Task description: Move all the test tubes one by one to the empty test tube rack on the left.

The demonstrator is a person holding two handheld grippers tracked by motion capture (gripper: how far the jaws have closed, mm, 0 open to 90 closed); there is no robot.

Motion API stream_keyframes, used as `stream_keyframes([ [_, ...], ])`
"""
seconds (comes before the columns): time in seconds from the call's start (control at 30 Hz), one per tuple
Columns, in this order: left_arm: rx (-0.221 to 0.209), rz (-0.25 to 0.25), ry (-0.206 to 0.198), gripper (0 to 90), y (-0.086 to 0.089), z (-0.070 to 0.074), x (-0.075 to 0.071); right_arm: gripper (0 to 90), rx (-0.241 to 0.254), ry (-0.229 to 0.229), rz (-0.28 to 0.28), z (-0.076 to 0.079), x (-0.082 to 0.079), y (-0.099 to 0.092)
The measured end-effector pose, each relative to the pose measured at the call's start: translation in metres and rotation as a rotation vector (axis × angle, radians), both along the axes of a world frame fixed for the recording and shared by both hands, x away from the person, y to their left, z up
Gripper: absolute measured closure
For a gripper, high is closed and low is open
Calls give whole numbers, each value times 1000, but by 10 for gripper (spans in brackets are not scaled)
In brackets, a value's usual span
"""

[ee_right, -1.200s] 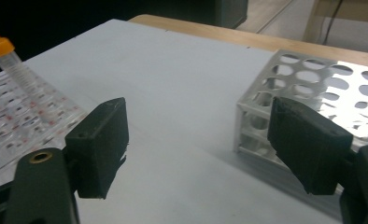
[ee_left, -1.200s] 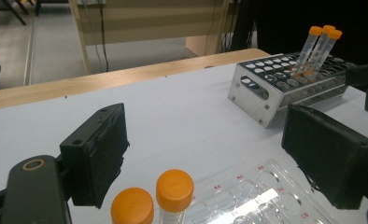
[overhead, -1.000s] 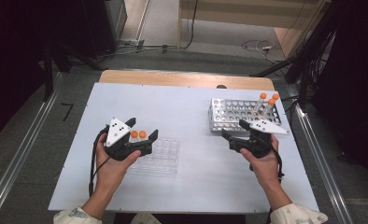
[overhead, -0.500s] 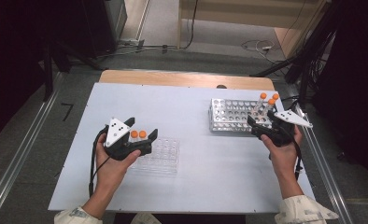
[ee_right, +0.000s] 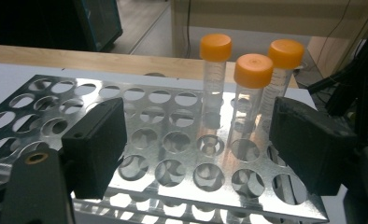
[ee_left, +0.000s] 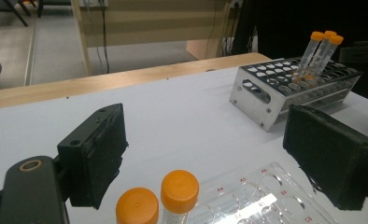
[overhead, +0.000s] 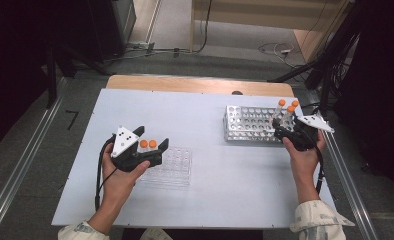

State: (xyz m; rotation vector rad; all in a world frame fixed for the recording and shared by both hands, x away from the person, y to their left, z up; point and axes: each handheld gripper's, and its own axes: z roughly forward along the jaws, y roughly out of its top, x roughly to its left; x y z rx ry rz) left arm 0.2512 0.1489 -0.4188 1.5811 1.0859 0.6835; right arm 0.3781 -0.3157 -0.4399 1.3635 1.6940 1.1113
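Our right claw (ee_right: pixel 198 154) hangs released, jaws having just narrowed slightly with nothing gripped, over the near edge of the metal rack (ee_right: pixel 140 140); three orange-capped tubes (ee_right: pixel 252 100) stand just beyond it. Our left claw (ee_left: pixel 205 154) is released too, two capped tubes (ee_left: pixel 178 196) between its jaws in the clear tray (ee_left: pixel 266 200) on the tabletop (overhead: pixel 195 120).

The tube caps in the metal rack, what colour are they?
Orange. The tube caps show best in the right gripper view, above the metal rack.
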Motion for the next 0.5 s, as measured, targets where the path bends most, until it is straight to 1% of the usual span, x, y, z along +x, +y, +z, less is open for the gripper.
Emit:
stream_keyframes([
  [0.13,-3,2,-3,142,1,0,0,210,7,-6,-31,-5,7,-3],
  [0.23,-6,0,-5,142,1,0,0,233,7,-20,-30,-9,11,-4],
  [0.33,-2,-5,0,142,1,0,1,263,6,-21,-41,-12,16,-4],
  [0.5,-5,-10,2,145,-1,-1,1,293,-15,-9,-62,-19,25,-7],
])
